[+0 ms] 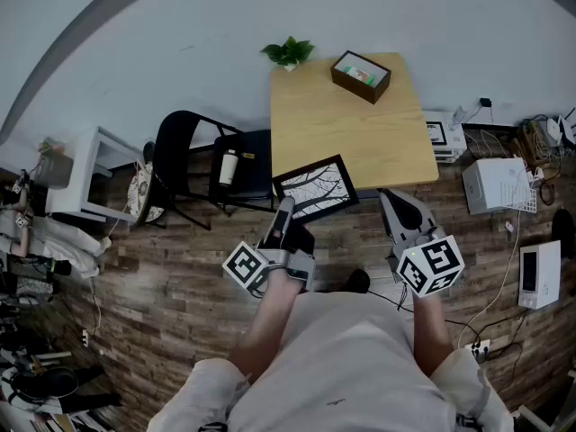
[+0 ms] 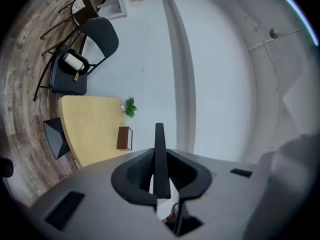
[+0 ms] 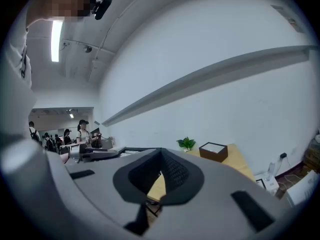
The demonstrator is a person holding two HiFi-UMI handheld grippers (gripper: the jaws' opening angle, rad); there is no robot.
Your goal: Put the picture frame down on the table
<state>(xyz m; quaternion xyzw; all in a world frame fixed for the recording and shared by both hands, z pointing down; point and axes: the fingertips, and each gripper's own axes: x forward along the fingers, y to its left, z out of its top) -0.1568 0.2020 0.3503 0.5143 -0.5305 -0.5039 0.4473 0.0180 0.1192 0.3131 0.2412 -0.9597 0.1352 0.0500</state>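
Observation:
The picture frame (image 1: 315,187) is black with a white branch print. In the head view it is tilted over the near left corner of the wooden table (image 1: 360,124). I cannot tell whether it touches the tabletop. My left gripper (image 1: 285,207) is shut on its lower left edge. In the left gripper view the frame (image 2: 159,134) shows edge-on as a thin black slab between the jaws of the left gripper (image 2: 159,151). My right gripper (image 1: 387,196) hovers off the table's near right edge, holding nothing. Its jaws (image 3: 161,151) look shut.
A brown box (image 1: 361,76) and a small green plant (image 1: 289,52) stand at the table's far edge. A black chair (image 1: 193,165) carrying a bottle (image 1: 229,166) is left of the table. White boxes (image 1: 499,185) and cables lie on the floor to the right.

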